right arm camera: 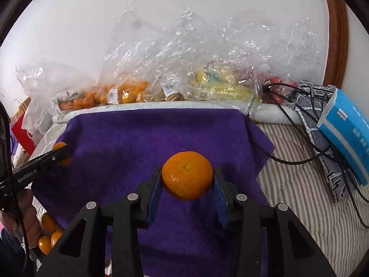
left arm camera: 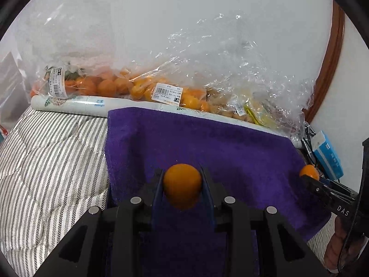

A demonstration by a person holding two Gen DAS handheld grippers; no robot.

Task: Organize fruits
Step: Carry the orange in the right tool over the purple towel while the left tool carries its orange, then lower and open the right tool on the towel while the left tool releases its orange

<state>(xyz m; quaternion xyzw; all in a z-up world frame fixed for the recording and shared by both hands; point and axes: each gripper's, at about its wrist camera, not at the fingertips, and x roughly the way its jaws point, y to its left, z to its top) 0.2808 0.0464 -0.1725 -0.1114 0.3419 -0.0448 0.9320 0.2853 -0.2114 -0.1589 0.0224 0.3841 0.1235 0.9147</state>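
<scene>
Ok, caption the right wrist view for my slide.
Right gripper holds a mandarin over the purple towel, bagged fruit behind.

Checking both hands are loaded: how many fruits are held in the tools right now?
2. A small orange fruit is clamped in the left tool; a larger mandarin is clamped in the right tool. Both are over the purple towel.

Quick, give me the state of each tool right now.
Left tool: closed on a small orange.
Right tool: closed on a mandarin.
</scene>
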